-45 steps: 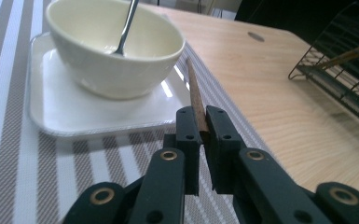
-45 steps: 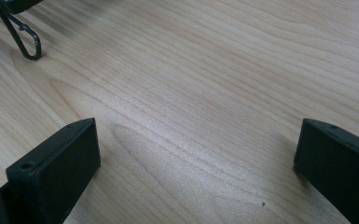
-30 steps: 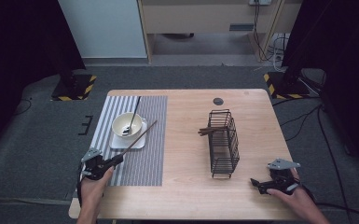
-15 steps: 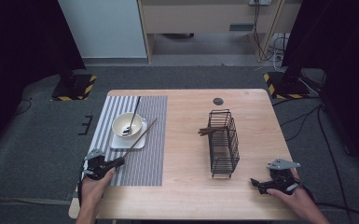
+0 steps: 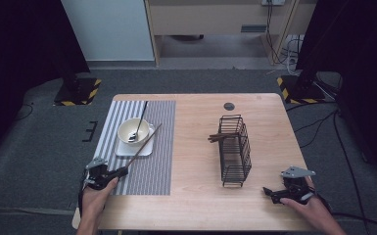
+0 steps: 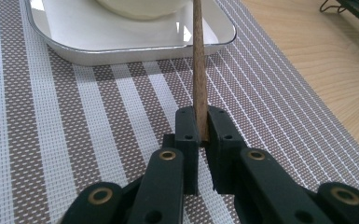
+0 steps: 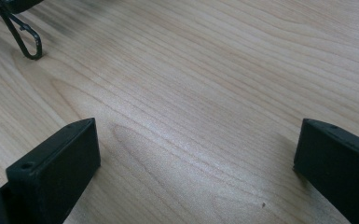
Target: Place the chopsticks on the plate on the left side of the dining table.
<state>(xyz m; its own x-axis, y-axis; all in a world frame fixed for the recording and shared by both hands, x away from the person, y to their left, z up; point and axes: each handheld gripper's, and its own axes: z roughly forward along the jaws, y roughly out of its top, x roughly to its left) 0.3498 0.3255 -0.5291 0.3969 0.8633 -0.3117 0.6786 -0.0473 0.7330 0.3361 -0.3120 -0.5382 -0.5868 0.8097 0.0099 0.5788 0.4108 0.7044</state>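
My left gripper is at the near left of the table, over the striped placemat, and it is shut on the near end of a brown chopstick. In the left gripper view the jaws pinch the chopstick, which runs away over the rim of the white square plate. A cream bowl with a spoon in it stands on that plate. At the near right, my right gripper rests low over bare wood, open, with nothing between its jaws.
A black wire basket stands right of the table's middle, with brown sticks poking out of its left side. One foot of the basket appears in the right gripper view. A small dark round disc lies near the far edge.
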